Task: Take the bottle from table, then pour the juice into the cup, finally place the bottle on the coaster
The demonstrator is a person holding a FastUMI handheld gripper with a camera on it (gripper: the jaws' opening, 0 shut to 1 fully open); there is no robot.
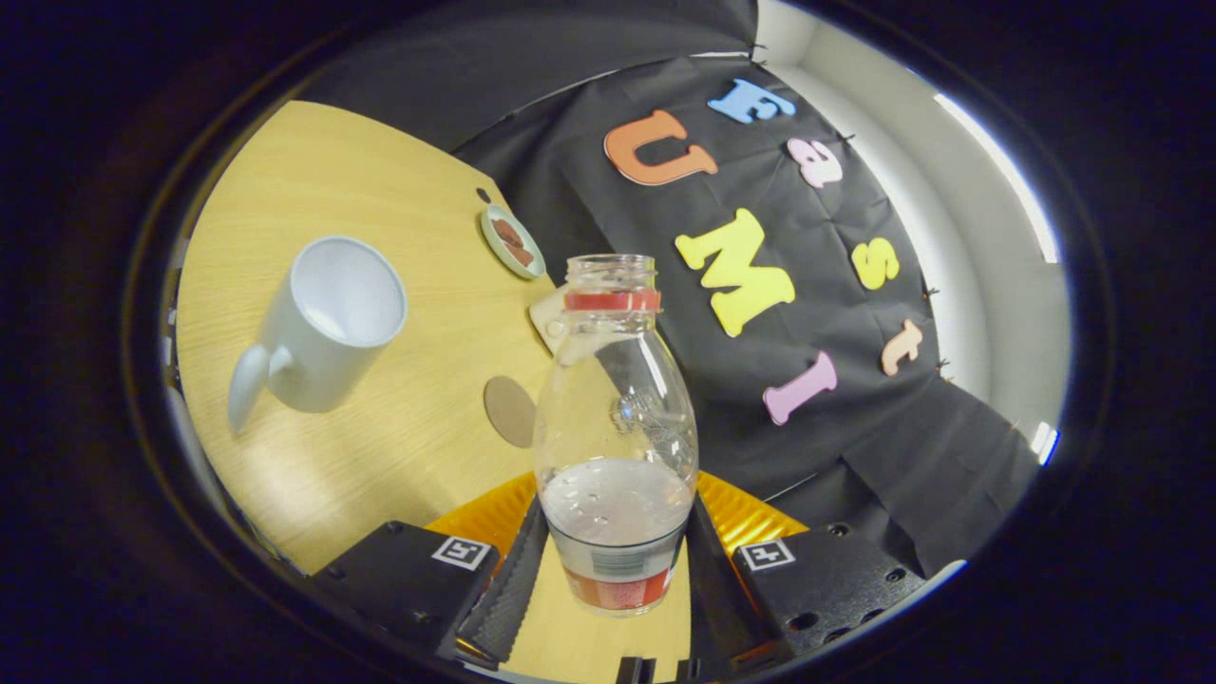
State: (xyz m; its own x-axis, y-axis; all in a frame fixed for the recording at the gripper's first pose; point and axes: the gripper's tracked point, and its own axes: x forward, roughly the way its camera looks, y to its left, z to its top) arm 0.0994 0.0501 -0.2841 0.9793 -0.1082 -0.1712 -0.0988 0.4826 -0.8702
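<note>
- Gripper: both fingers closed on the bottle, lower centre.
- Cup: left of centre, on the table.
- Coaster: centre.
- Step: likely carrying to pour; next, tilt the mouth over the cup.

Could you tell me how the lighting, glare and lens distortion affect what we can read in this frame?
Gripper view: fisheye bends the table edge into a curve; a soft sheen sits on the wood below the cup; the clear bottle, gripped between the tongs, carries small highlights; a bright light strip glares on the white wall beyond; focus is sharp throughout.
</note>
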